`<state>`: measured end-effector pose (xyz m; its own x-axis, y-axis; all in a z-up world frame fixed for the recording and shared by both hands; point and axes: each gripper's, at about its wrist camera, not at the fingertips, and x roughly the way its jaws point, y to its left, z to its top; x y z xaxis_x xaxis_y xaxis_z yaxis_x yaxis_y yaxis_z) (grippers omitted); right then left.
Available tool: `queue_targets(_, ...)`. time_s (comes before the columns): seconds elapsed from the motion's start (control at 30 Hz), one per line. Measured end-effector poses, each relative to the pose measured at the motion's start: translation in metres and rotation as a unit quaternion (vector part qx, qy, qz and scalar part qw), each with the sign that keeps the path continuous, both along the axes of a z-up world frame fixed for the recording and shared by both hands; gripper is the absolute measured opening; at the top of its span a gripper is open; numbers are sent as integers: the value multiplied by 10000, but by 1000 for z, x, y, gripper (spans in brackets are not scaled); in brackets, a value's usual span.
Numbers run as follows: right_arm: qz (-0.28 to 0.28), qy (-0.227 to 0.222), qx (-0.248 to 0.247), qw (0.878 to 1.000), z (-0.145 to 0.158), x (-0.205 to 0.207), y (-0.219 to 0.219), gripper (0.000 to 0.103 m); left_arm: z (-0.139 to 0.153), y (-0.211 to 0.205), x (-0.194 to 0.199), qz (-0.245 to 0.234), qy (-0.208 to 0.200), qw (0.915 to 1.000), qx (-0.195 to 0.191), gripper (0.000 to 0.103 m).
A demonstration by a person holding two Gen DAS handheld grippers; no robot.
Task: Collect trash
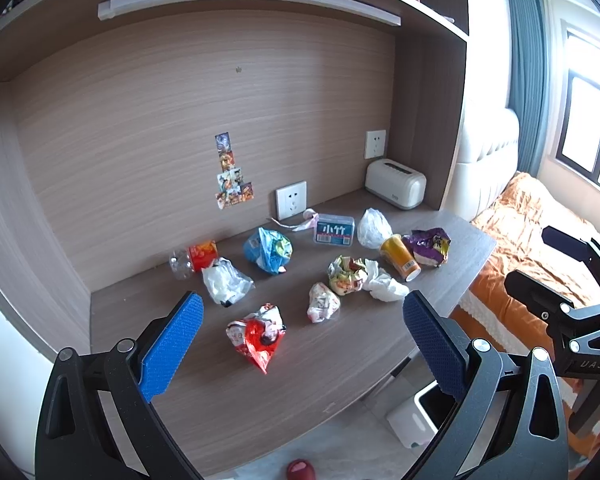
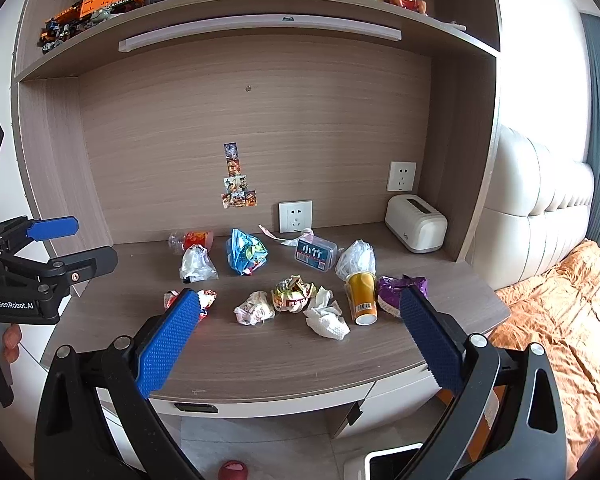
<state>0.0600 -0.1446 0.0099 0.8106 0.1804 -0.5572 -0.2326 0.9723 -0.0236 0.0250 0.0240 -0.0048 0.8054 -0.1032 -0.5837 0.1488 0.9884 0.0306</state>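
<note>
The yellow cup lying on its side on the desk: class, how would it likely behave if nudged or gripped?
The yellow cup lies on its side, so a nudge would probably roll it in a curve. It looks empty, thin-walled and light; firm fingers might crush it.

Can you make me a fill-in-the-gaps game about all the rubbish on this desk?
The paper cup lying on its side is ____ in colour.
The crumpled tissue is ____ in colour.
Both the left gripper and the right gripper are ____, holding nothing.
The white toaster stands at the back ____ corner of the desk.

Missing words: orange; white; open; right
</note>
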Motion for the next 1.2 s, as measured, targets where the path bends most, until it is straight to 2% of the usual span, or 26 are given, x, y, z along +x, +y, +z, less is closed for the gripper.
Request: queue_targets(1.2, -23, 31, 203, 9998, -1, 3, 5, 100, -4, 9, 4, -1, 107, 9999, -79, 99)
